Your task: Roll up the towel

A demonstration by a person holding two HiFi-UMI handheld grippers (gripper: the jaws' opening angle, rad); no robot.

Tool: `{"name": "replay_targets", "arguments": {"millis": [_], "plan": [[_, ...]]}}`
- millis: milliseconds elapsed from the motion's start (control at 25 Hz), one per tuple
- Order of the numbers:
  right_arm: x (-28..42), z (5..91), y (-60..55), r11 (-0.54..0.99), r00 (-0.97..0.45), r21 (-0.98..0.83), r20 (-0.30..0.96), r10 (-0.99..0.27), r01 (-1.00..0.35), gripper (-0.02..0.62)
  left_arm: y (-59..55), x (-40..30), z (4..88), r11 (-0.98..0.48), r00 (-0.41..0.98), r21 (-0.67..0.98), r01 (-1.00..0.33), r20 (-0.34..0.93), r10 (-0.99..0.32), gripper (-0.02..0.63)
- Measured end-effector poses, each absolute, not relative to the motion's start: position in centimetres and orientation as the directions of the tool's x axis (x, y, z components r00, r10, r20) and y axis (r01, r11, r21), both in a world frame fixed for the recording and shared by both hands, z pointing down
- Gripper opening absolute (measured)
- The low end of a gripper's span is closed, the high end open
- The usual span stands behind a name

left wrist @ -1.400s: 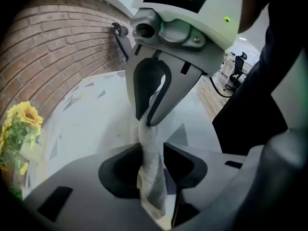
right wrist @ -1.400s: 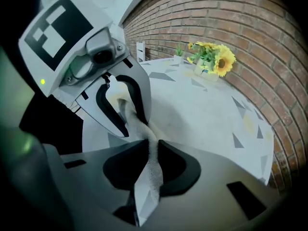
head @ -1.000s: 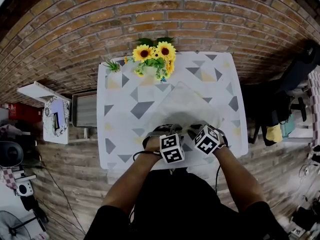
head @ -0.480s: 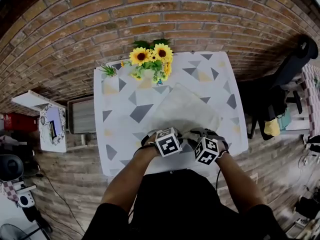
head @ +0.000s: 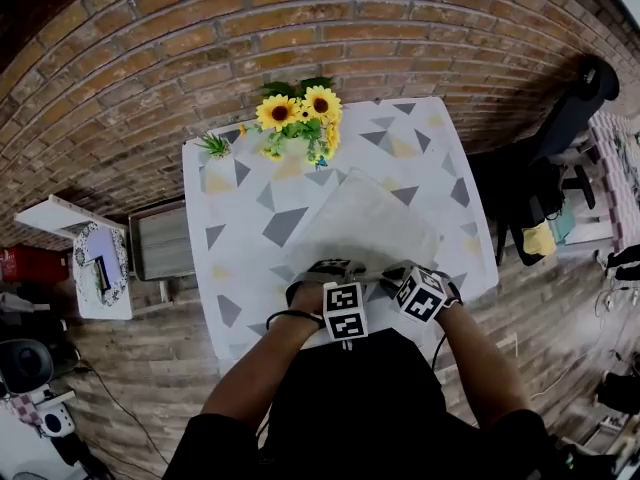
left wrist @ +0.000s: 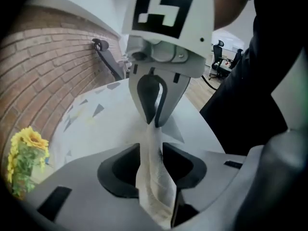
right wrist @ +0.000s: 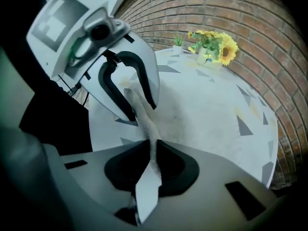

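Pale near edge of towel (head: 365, 223) pinched in L gripper (left wrist: 151, 150), jaws just eased wider; also pinched in R gripper (right wrist: 153, 150) just beside, jaws just closing. Rest spread flat on table (head: 230, 258), ahead of both.

Sunflowers (head: 300, 110), patterned table (head: 238, 223), brick wall (head: 300, 28)

I worked in what looked like an office corner dressed homely: brick wall (head: 300, 28), sunflowers (head: 300, 108) on a patterned table (head: 235, 238), office chairs (left wrist: 217, 61) nearby.
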State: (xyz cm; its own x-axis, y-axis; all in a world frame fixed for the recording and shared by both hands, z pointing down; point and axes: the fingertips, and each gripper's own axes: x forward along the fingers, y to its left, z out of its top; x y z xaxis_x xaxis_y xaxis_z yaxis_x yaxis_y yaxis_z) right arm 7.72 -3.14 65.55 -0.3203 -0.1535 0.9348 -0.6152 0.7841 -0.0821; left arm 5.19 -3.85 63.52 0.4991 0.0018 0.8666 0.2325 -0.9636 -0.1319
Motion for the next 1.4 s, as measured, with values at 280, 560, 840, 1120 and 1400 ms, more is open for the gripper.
{"name": "replay_targets", "arguments": {"millis": [280, 560, 840, 1120, 1400], "plan": [[7.7, 65.7, -4.5, 0.791, -0.319, -0.115, 0.942, -0.106, -0.601, 0.071, -3.3, 5.8, 64.8, -0.935, 0.453, -0.212, 0.284, 0.889, -0.063, 0.138], [7.8, 63.9, -6.8, 0.819, -0.325, -0.011, 0.921, -0.215, -0.574, 0.096, -5.9, 5.5, 65.1, -0.993, 0.461, -0.056, 0.108, 0.887, 0.001, 0.098], [6.4, 64.2, -5.6, 0.921, -0.341, 0.064, 0.917, -0.207, -0.385, 0.143, -7.7, 5.1, 65.1, -0.997, 0.456, 0.074, -0.006, 0.888, 0.063, 0.097], [7.0, 64.7, -7.8, 0.935, -0.346, 0.062, 0.919, -0.19, -0.349, 0.123, -8.3, 4.8, 63.4, -1.0, 0.438, -0.011, 0.01, 0.899, -0.005, 0.132], [7.7, 63.9, -10.7, 0.937, -0.373, 0.044, 0.91, -0.181, -0.347, 0.115, -9.4, 5.9, 63.2, -0.997, 0.4, -0.071, 0.043, 0.915, -0.048, 0.138]]}}
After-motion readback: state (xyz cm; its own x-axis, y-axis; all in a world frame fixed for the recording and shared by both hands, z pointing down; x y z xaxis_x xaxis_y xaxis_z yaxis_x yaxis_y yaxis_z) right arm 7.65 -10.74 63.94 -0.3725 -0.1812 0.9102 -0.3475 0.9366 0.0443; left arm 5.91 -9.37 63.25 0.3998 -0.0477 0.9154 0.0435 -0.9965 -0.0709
